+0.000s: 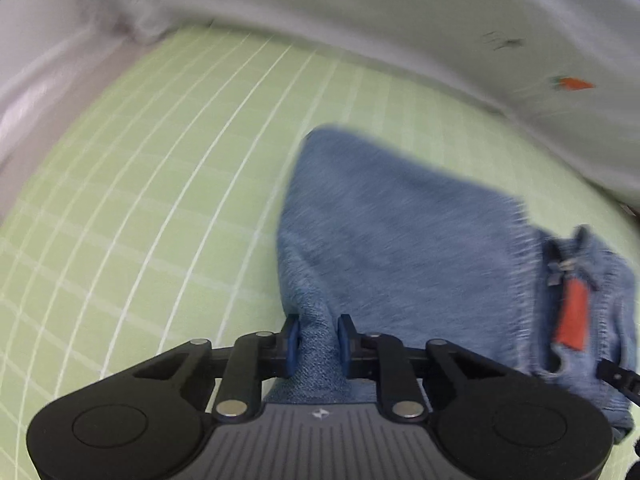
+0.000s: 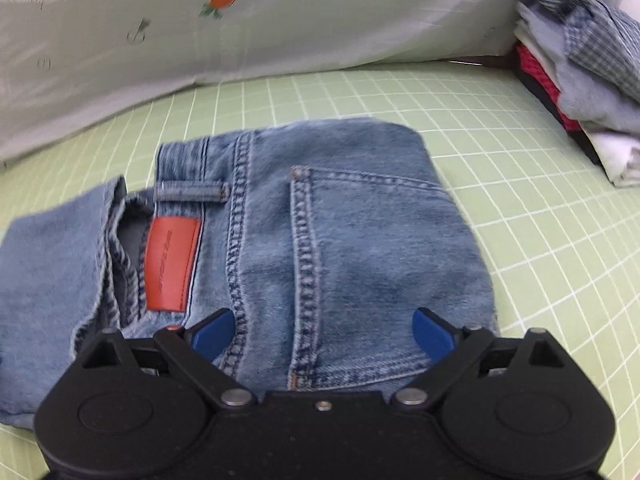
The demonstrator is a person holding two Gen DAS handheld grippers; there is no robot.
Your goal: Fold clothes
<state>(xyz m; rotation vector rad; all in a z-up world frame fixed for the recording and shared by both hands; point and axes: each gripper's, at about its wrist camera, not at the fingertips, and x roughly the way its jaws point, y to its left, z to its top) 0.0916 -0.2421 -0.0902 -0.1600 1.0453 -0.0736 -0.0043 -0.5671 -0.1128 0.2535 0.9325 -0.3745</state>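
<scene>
Our left hand-held gripper [image 1: 318, 344] pinches a bunched fold of the jeans [image 2: 320, 240], while our right hand-held gripper [image 2: 324, 332] hovers with its jaws spread wide over the back pocket [image 2: 372, 264], gripping nothing. The jeans lie part-folded on the green grid mat [image 2: 520, 200], orange patch [image 2: 170, 264] up. We judge a fold under way; next, carry the pinched edge across. Beyond, a white carrot-print sheet [image 2: 280, 20] and stacked clothes [image 2: 580, 80].
</scene>
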